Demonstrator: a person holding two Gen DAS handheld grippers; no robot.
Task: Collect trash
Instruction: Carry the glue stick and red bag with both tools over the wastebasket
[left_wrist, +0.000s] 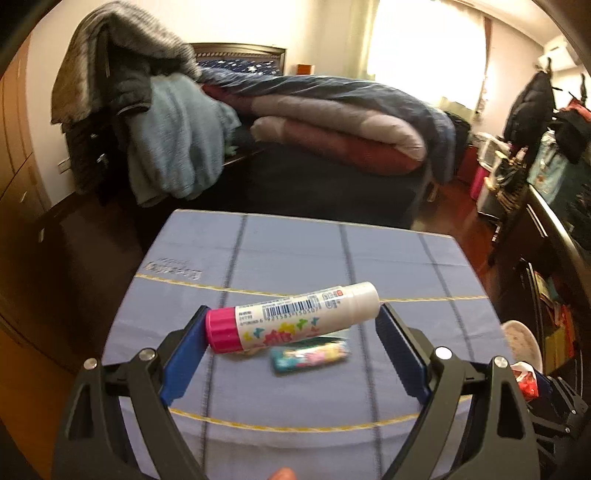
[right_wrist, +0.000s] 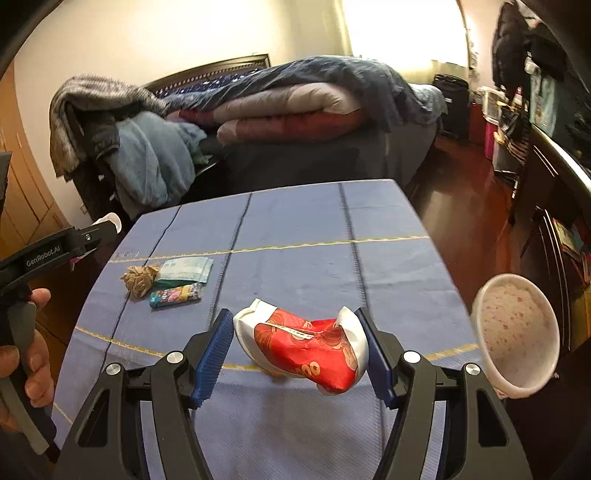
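Glue stick up off the cloth, lying crosswise at mid-frame in the left wrist view, pink cap to the left, white end to the right, pinched end to end by the left hand-held gripper. Just below it on the blue tabletop sits a small colourful packet, blurred.

Over to the right wrist view: a crumpled red and white wrapper sits low in the centre, clamped between the blue pads of the right hand-held gripper and held above the tabletop. At the right edge, a paper cup tilts with its mouth toward the camera, right beside the gripper. Left of centre on the cloth, a brown paper wad touches a pale folded packet, with the colourful packet just in front. The left hand grips its handle at the far left. Beyond the tabletop, a bed piled with quilts fills the upper frame, clothes heaped at upper left.
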